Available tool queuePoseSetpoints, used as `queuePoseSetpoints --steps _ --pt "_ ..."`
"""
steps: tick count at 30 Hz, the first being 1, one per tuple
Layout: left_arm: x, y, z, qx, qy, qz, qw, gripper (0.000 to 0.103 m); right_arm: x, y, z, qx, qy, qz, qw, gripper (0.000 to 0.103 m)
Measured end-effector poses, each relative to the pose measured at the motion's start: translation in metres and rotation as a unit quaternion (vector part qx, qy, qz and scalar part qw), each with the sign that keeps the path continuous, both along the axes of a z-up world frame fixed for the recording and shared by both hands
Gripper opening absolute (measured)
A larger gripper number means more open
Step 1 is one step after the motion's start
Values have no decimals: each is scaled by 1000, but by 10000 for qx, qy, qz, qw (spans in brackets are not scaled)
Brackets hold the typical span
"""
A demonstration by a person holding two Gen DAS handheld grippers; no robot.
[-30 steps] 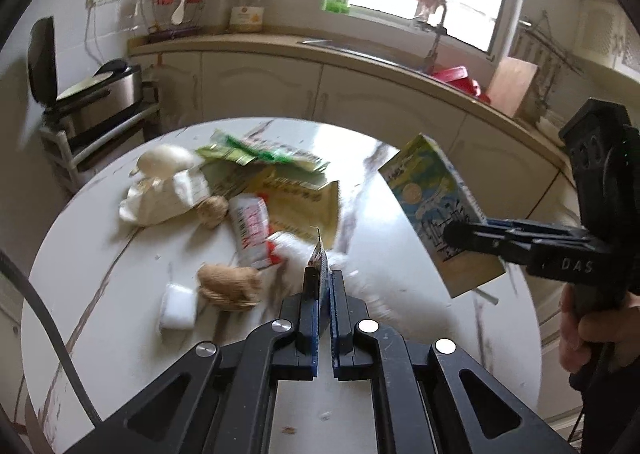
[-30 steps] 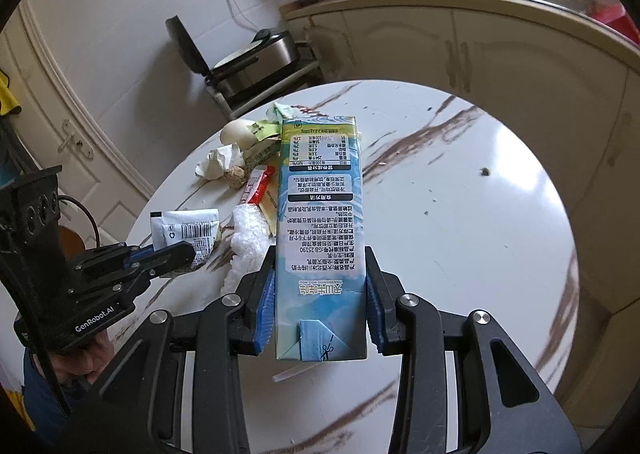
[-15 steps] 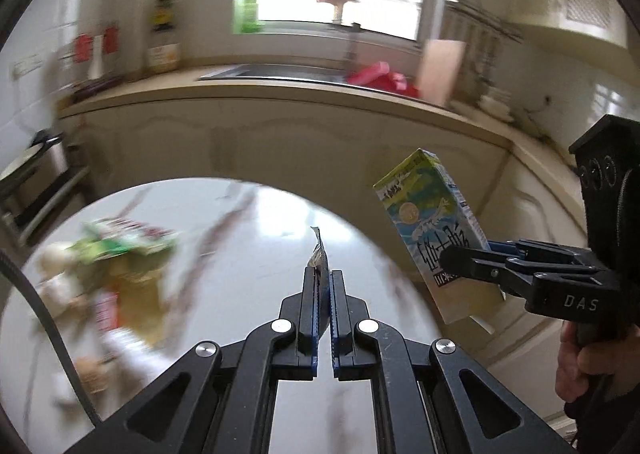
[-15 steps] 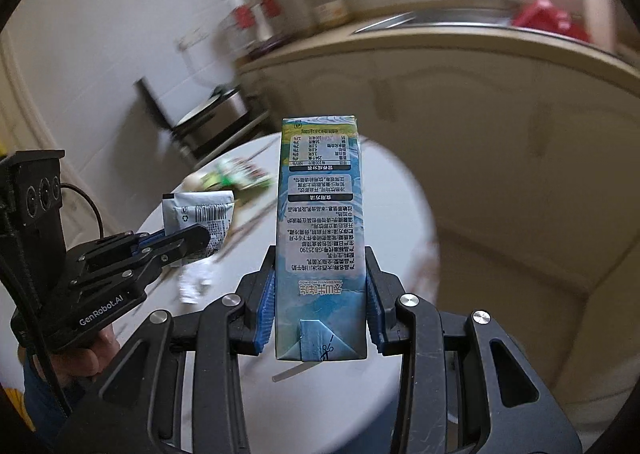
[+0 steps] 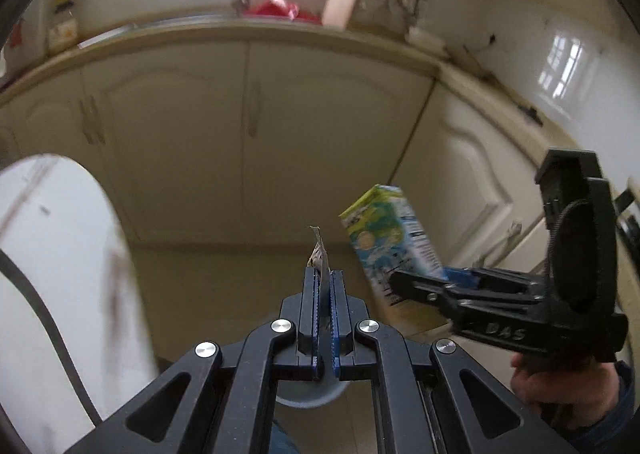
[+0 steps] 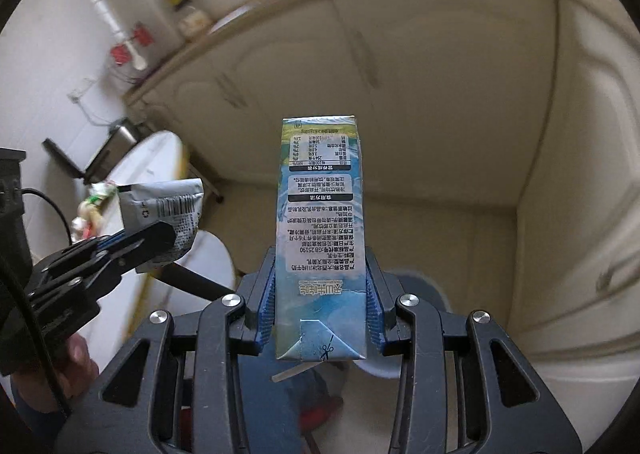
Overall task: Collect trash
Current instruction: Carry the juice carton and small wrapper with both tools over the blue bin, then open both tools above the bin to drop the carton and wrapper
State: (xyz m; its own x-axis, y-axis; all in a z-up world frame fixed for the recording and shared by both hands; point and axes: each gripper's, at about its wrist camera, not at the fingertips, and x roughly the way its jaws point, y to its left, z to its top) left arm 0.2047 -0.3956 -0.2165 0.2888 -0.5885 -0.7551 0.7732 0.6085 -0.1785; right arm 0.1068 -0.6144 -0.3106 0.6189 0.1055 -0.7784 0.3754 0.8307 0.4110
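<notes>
Cream kitchen cabinets filled the background. Left hand-held gripper pinched a flat sachet; right hand-held gripper clamped a milk carton.

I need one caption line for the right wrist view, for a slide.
Right gripper clamps a milk carton above the kitchen floor; left gripper beside it pinches a silver sachet.

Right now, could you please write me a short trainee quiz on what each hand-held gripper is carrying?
1. True or false: the right hand-held gripper is shut on the milk carton.
2. What does the left hand-held gripper hold? A) an egg B) a flat silver sachet C) a spoon
3. Fill in: in the left wrist view, the round white table lies at the ___ edge.

Key: 1 true; 2 B; 3 left.
</notes>
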Motion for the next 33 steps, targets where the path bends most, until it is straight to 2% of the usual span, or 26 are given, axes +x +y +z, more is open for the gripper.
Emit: queuePoseSetpoints --steps 5,10,14,16,18,19,20,21,22,23,26,30,33 --pt "6 -43 -57 522 377 34 9979 1 -9 -20 -74 514 455 -134 9976 35" --pt "29 -77 -118 1026 849 95 9910 2 -6 -35 -141 991 832 -296 9912 35" --pt "45 -97 -149 1208 1196 173 9853 4 6 -39 -174 1194 1048 -343 9867 36" --pt "49 -106 -157 1327 1285 208 9826 13 12 -39 -186 1278 1164 -342 9844 36" --pt "55 -112 -162 1375 1306 220 9816 37 13 -39 -194 1292 1242 -372 9831 38" --pt "58 -116 -161 1363 1284 281 9819 43 14 -40 -199 1301 1286 -421 9822 44" --pt "59 -119 -161 1350 1249 326 9824 51 10 -44 -205 1336 1315 -447 9813 58" --pt "61 -123 -160 1349 1199 348 9830 55 10 -44 -208 1366 1324 -506 9804 65" --pt "60 -124 -158 1353 1153 343 9835 58 8 -45 -209 1371 1321 -557 9801 81" --pt "59 -124 -157 1354 1117 347 9839 62 6 -45 -210 1407 1309 -640 9793 91" --pt "50 -117 -150 1351 942 425 9854 65 -1 -48 -208 1412 1307 -831 9778 103" --pt "39 -115 -132 1236 658 419 9893 76 -17 -54 -197 1426 1203 -1141 9758 103" --pt "27 -107 -111 1023 486 360 9929 78 -27 -57 -178 1393 1047 -1369 9751 103"
